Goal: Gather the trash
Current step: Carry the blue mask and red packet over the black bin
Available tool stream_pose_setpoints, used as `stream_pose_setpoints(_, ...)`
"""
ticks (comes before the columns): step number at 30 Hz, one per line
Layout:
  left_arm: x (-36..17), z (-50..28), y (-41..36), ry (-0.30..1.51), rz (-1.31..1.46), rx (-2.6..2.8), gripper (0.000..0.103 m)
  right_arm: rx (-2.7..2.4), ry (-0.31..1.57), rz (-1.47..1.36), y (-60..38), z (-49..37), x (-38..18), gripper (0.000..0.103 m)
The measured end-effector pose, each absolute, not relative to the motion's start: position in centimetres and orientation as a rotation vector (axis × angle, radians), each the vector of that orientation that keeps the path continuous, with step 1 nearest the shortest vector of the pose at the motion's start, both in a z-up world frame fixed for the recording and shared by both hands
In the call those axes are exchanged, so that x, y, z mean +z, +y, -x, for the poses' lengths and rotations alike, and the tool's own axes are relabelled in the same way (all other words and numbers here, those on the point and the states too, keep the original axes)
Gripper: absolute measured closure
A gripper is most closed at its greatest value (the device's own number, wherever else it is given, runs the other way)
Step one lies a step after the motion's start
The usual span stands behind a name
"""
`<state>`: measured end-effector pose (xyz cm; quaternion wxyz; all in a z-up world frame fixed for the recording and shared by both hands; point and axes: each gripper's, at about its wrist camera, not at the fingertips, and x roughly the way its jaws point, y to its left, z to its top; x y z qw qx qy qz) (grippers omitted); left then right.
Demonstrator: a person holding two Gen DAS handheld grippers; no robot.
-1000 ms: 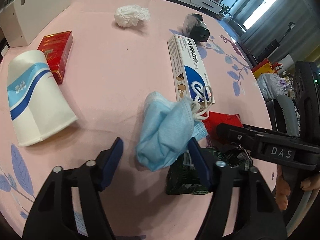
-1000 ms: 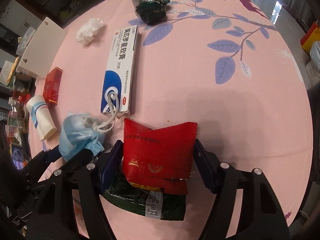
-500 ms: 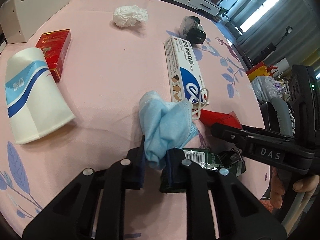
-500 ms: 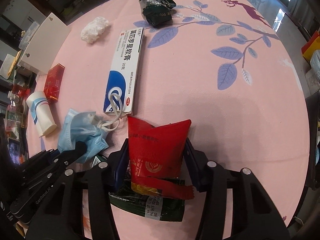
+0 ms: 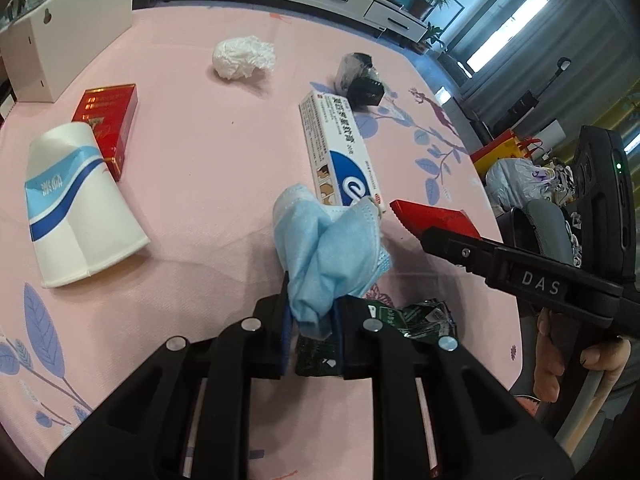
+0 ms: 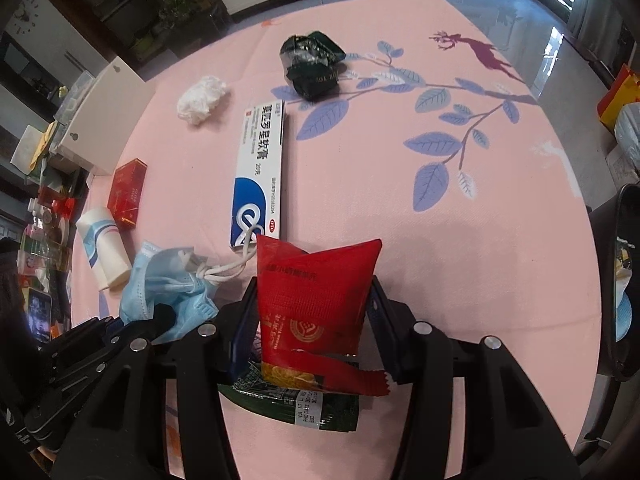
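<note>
Only the first pieces of trash are in hand, I judge, and most of the litter still lies on the pink cloth [image 6: 400, 240]. The left gripper [image 5: 310, 322] has its jaws pinched narrow on the mask [image 5: 328, 252], a soft, crumpled blue fabric whose white ear loops [image 6: 228, 270] trail toward the carton. The right gripper [image 6: 310, 320] is about half closed, its pads pressing the sides of the red packet [image 6: 316, 296], a glossy, flat pouch with a serrated edge, bowed a little by the squeeze. Under it a dark green wrapper [image 6: 296, 400], crinkly foil with a barcode label, rests on the cloth. Left to gather: the long white-and-blue carton [image 5: 340, 148], a wadded white tissue [image 5: 242, 58], a crushed dark pack [image 5: 360, 80], a red box [image 5: 106, 120] and a squashed paper cup [image 5: 76, 204] lying on its side. No bin shows.
</note>
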<state>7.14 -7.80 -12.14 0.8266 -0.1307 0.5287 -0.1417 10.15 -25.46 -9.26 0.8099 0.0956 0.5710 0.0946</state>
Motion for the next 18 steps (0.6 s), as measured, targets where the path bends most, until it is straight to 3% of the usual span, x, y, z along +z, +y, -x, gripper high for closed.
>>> stream_pose_setpoints(18,-7.7,-5.6,-7.0,0.987,0.326,-0.339,0.086,0.204,1.025,-0.243,-29.0,-7.1,-4.7,0.051)
